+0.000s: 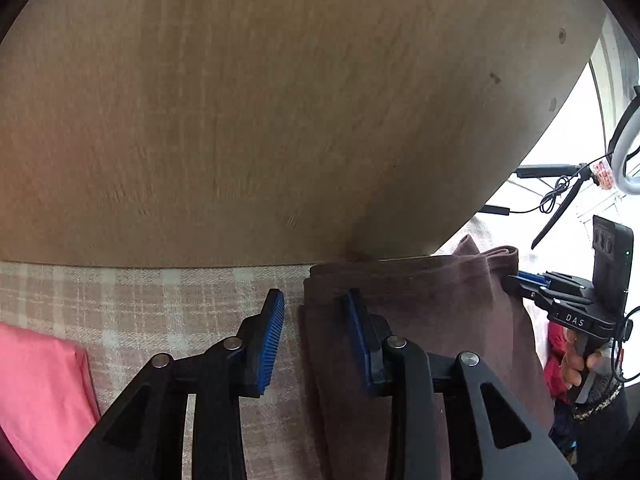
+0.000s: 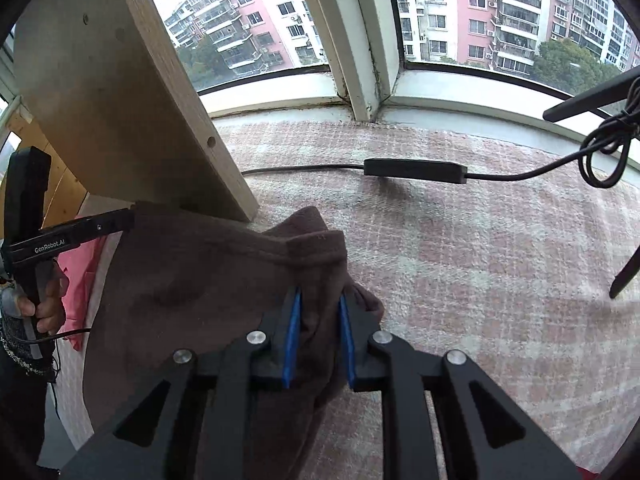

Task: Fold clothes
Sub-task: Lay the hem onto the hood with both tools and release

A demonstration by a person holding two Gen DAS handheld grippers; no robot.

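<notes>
Brown garment (image 2: 208, 280) lies on the plaid blanket (image 2: 480, 260); my right gripper (image 2: 320, 336) pinches its bunched edge, my left gripper (image 1: 316, 336) stands narrowly open astride its edge.

Left wrist cam: close, angled down at tall wooden board (image 1: 280, 120). Right wrist cam: close, down, window-facing. Shared: folded brown fabric garment (image 1: 420, 320) on pink checked woven cover (image 2: 480, 260).

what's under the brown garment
The brown garment lies on the pink plaid blanket, which shows around it. Whatever lies directly beneath its folds is covered.
</notes>
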